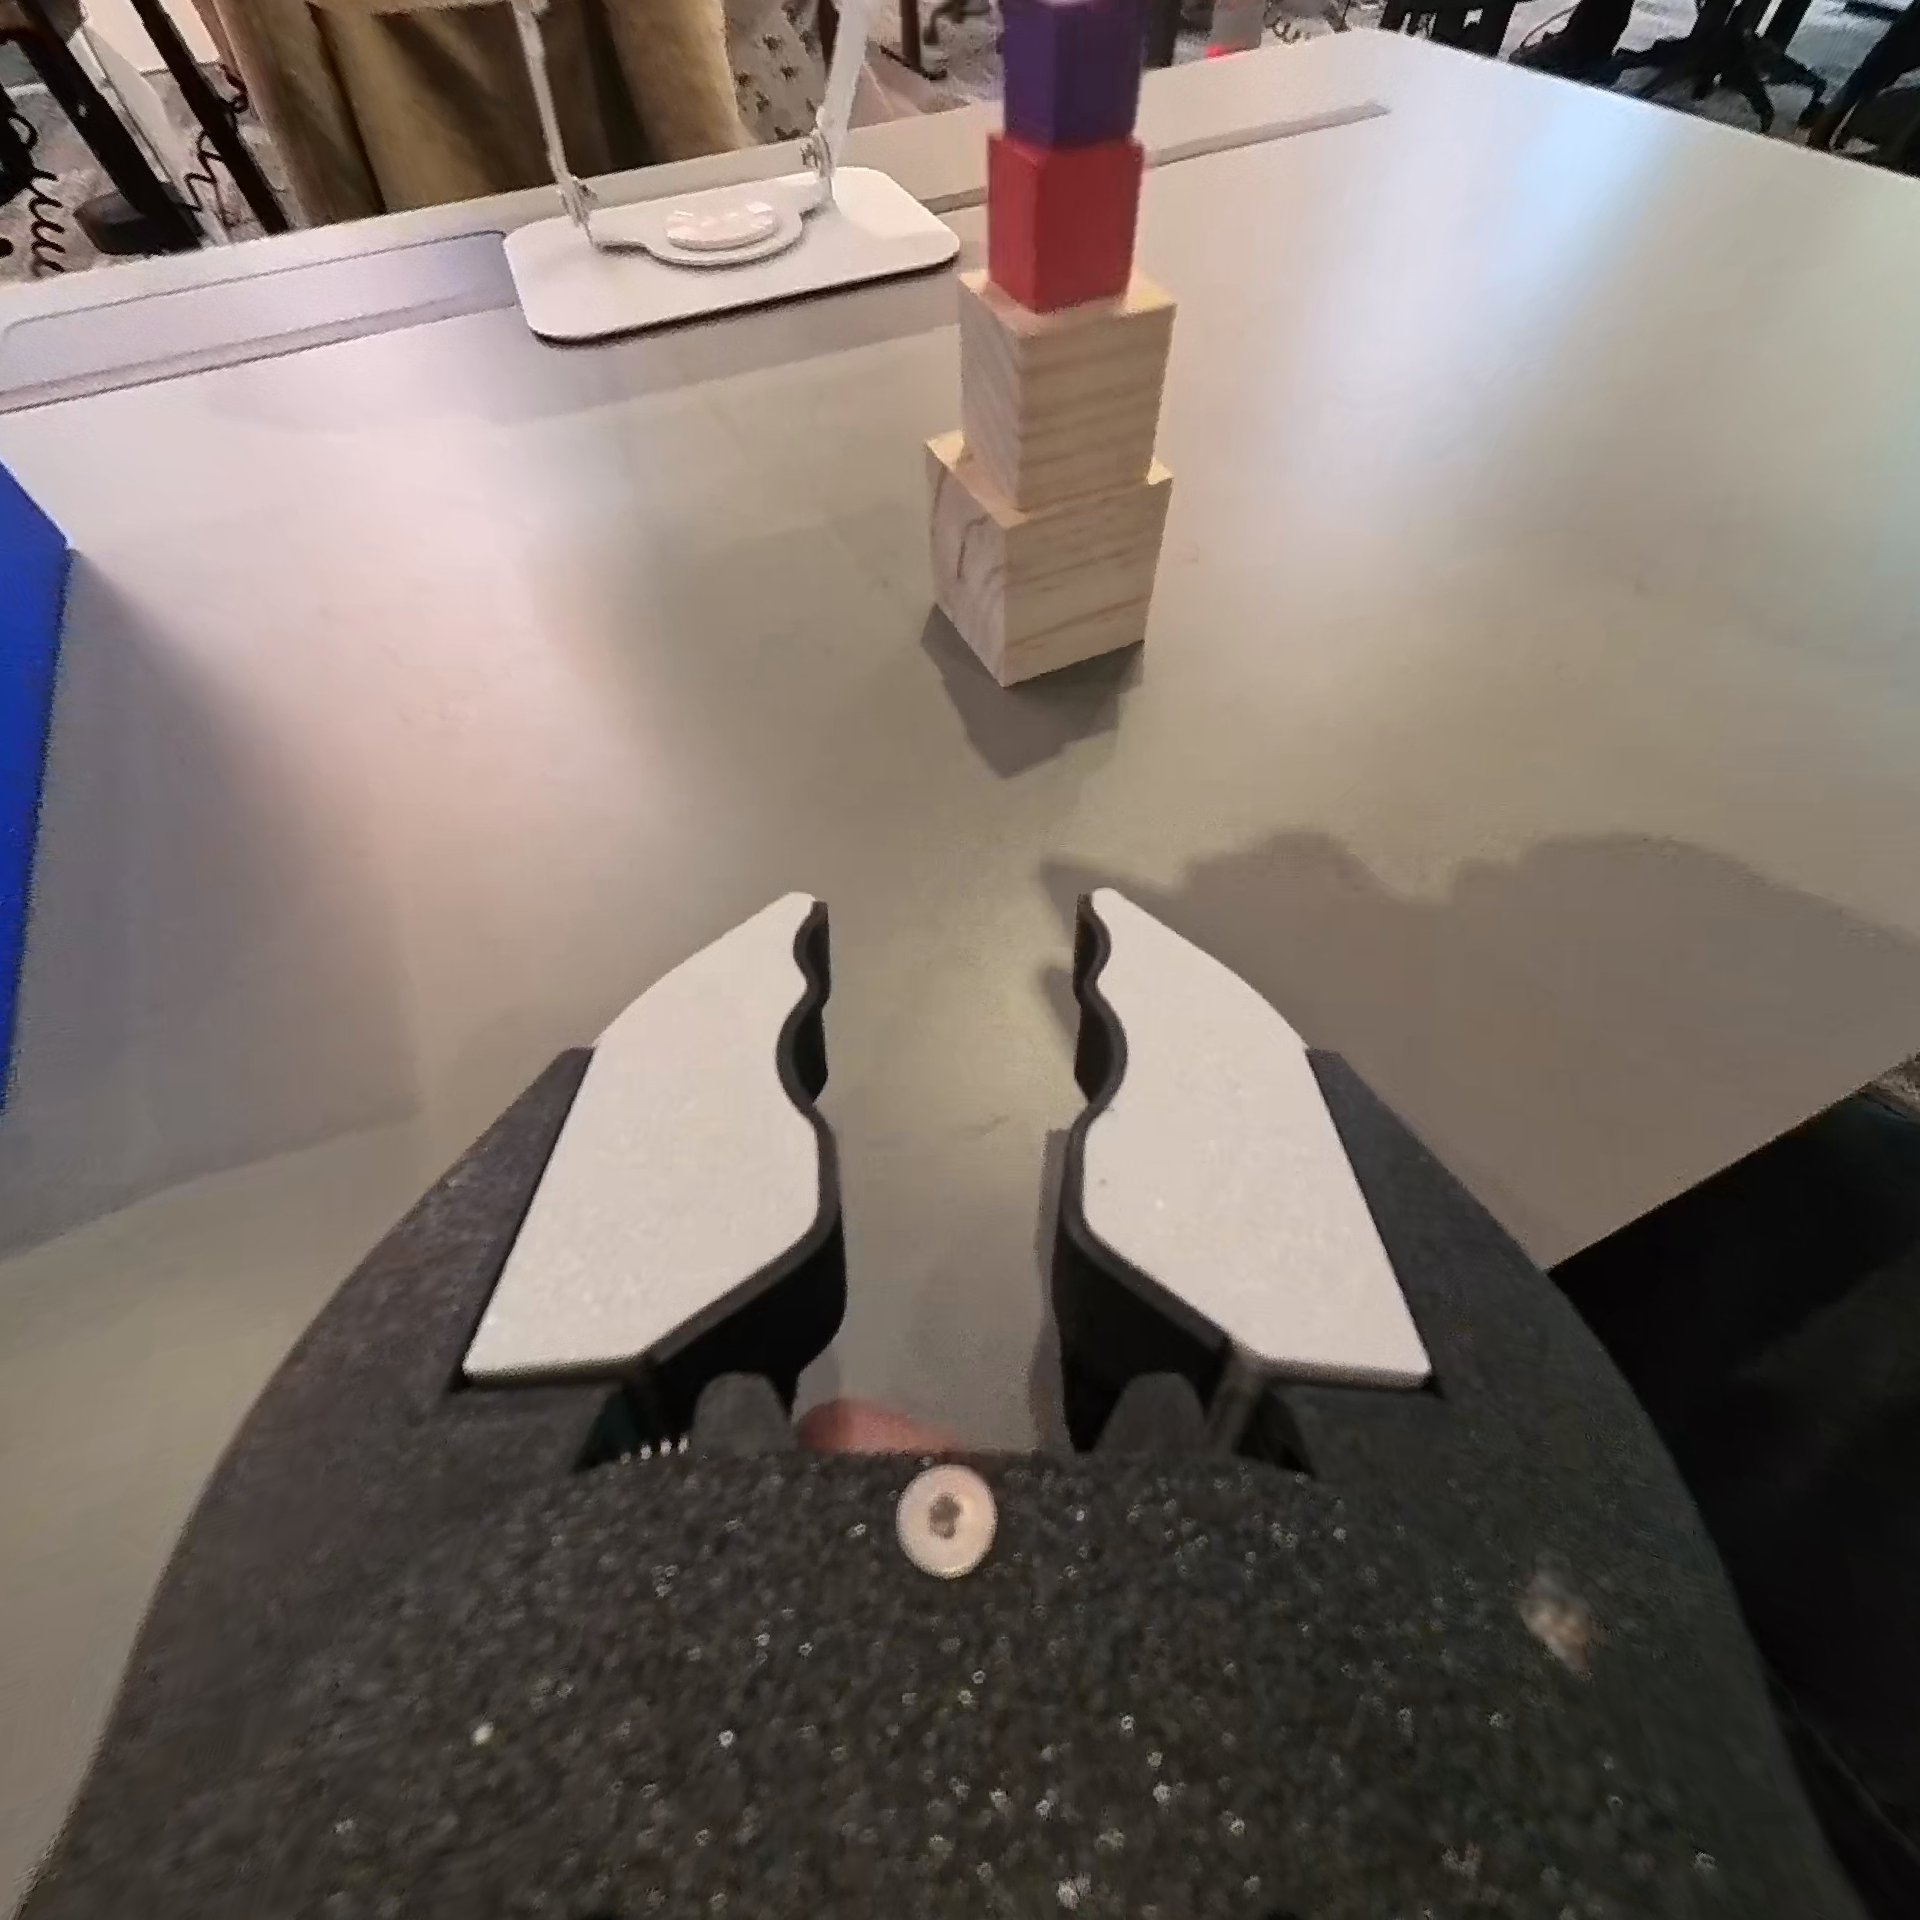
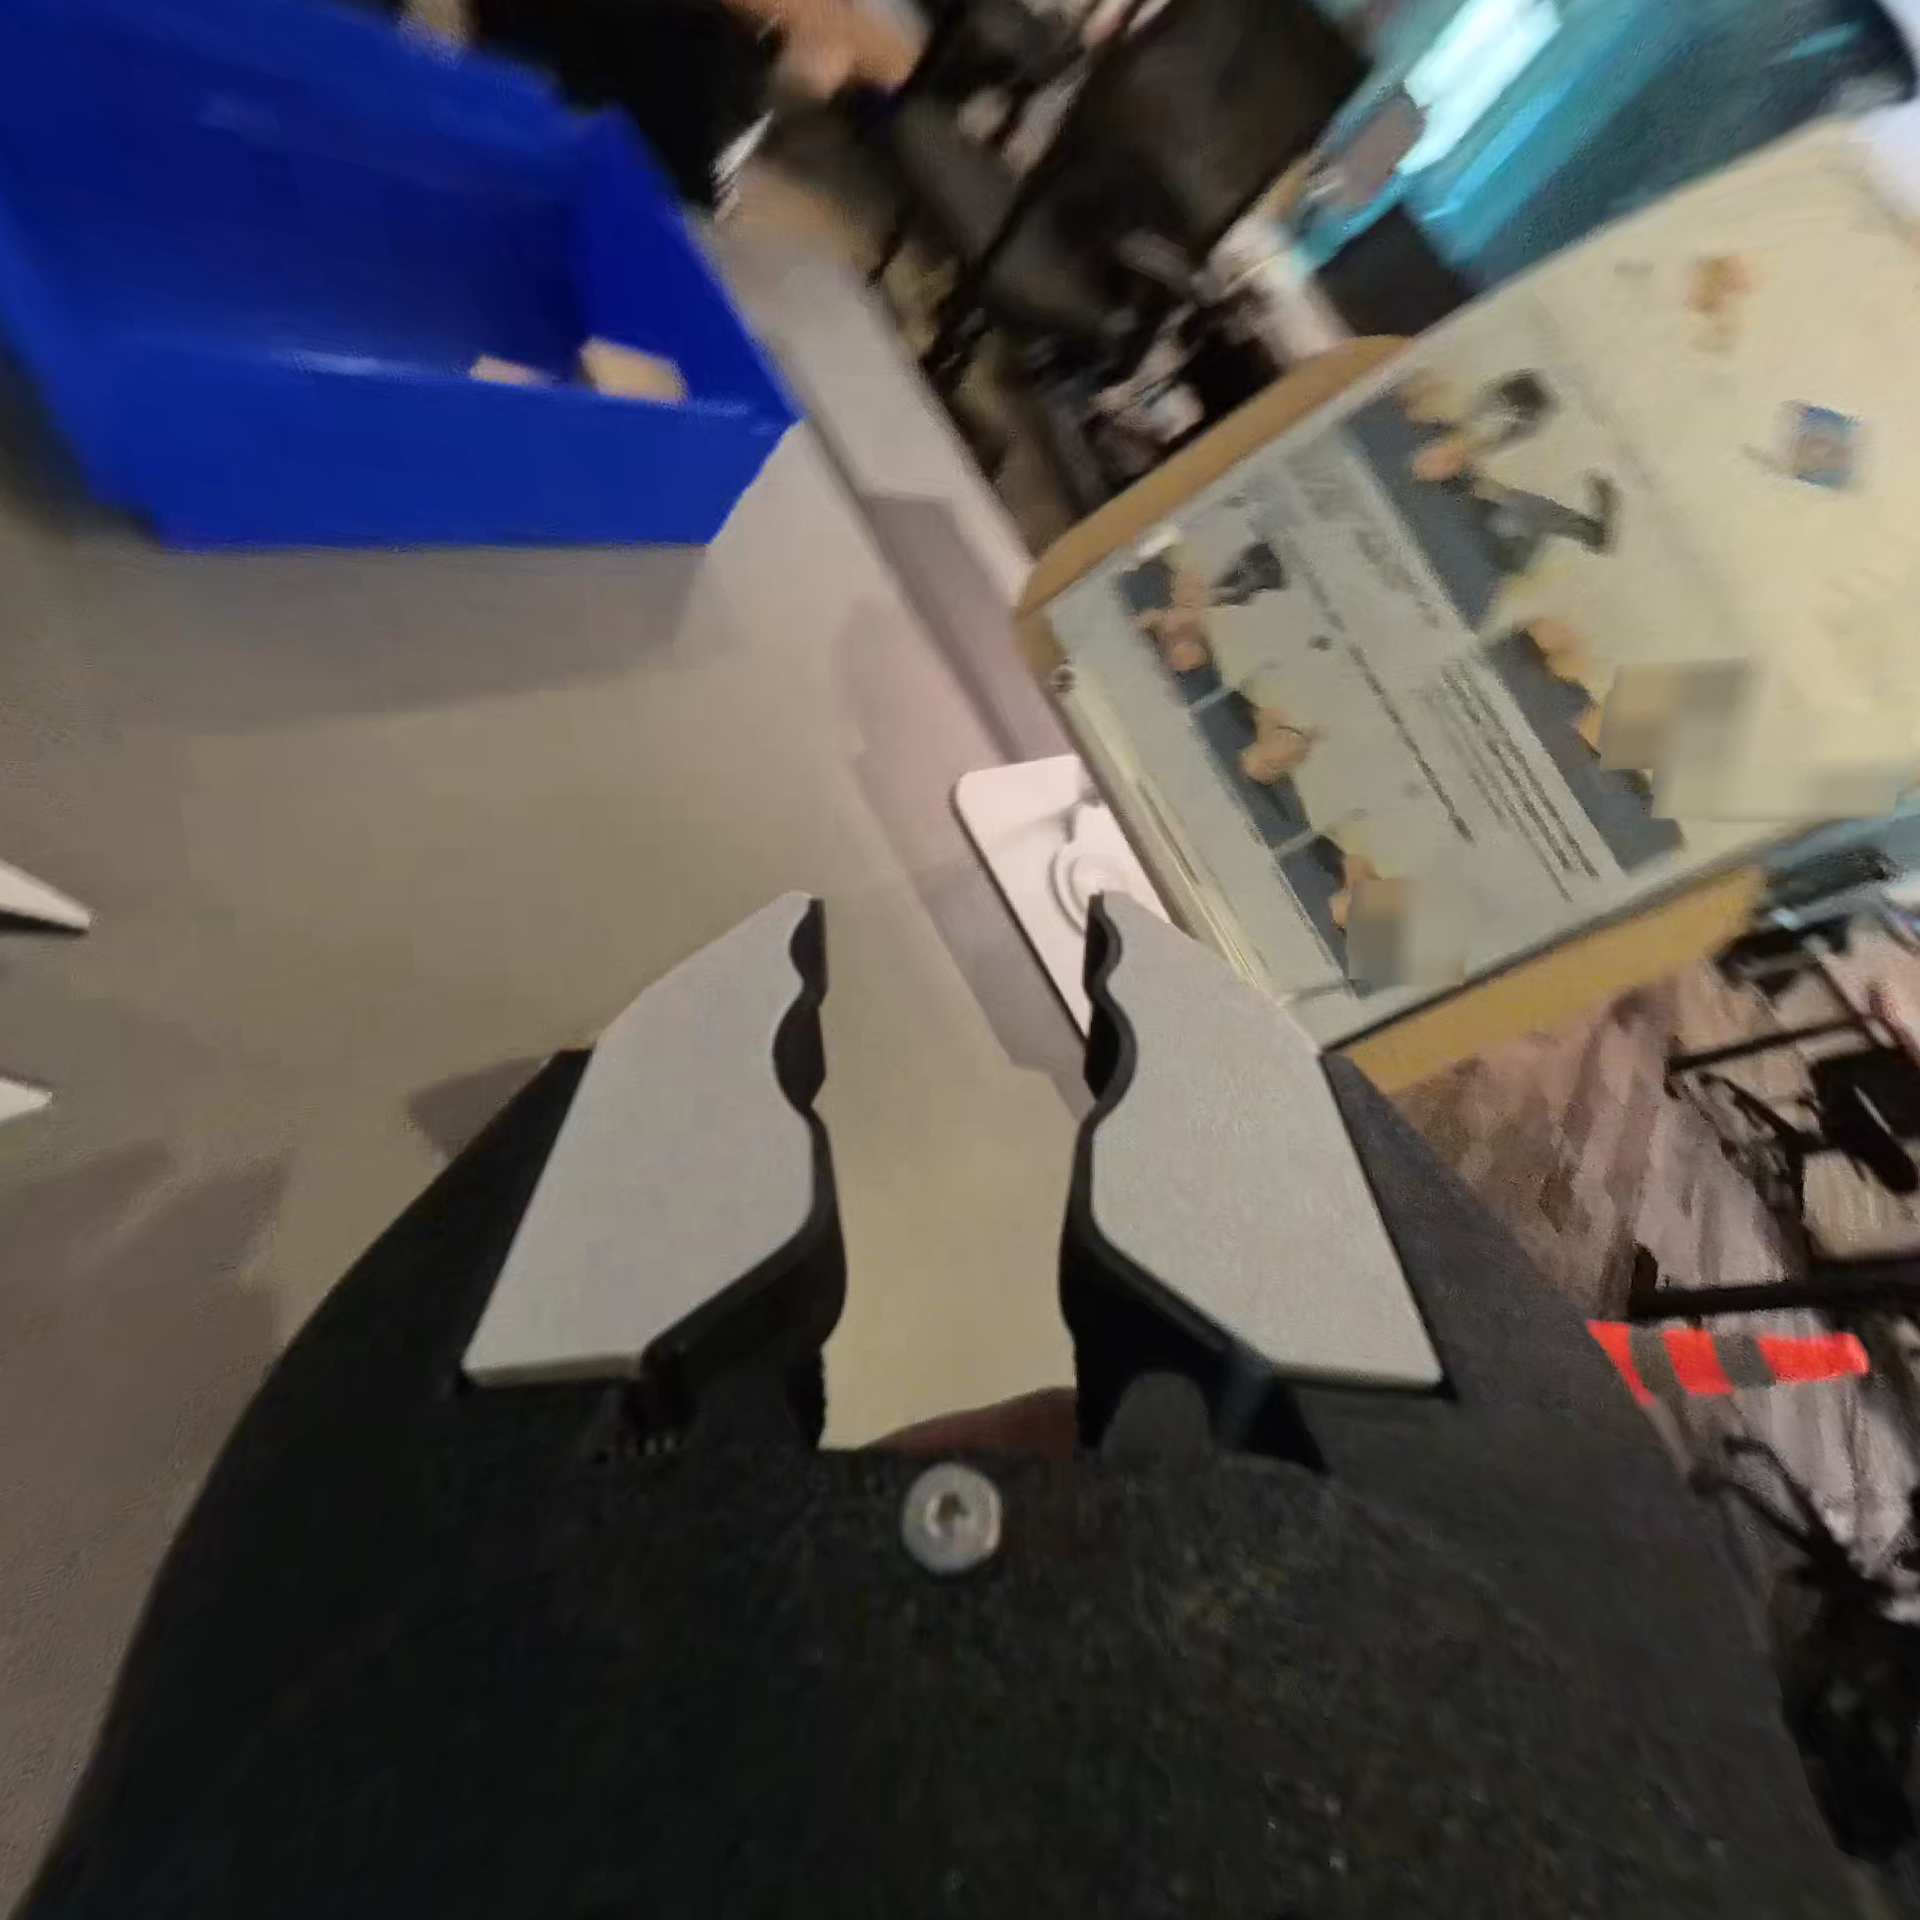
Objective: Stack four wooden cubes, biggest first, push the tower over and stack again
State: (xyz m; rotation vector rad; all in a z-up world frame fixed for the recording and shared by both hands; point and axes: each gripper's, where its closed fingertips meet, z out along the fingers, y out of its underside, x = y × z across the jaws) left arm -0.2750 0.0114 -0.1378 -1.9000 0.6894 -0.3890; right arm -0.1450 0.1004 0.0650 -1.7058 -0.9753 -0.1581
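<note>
In the left wrist view a tower of four cubes stands on the grey table (image 1: 416,675). From the bottom: a big plain wooden cube (image 1: 1049,582), a smaller plain wooden cube (image 1: 1060,400), a red cube (image 1: 1060,223) and a purple cube (image 1: 1070,68) whose top is cut off by the frame. My left gripper (image 1: 951,920) is open and empty, low over the table, well short of the tower. My right gripper (image 2: 951,914) is open and empty; its view is blurred and shows no cubes. The left gripper's fingertips (image 2: 42,909) show at that view's left edge.
A white flat stand base (image 1: 727,260) sits at the table's far side, also in the right wrist view (image 2: 1023,831), carrying a framed display panel (image 2: 1455,675). A blue bin (image 2: 343,312) stands at the table's left (image 1: 26,727). The table's right edge (image 1: 1714,1143) is near. The gap from one gripper's tips to the other's is roughly 25 centimeters. My right tips are roughly 12 centimeters from the purple cube (image 1: 1070,68).
</note>
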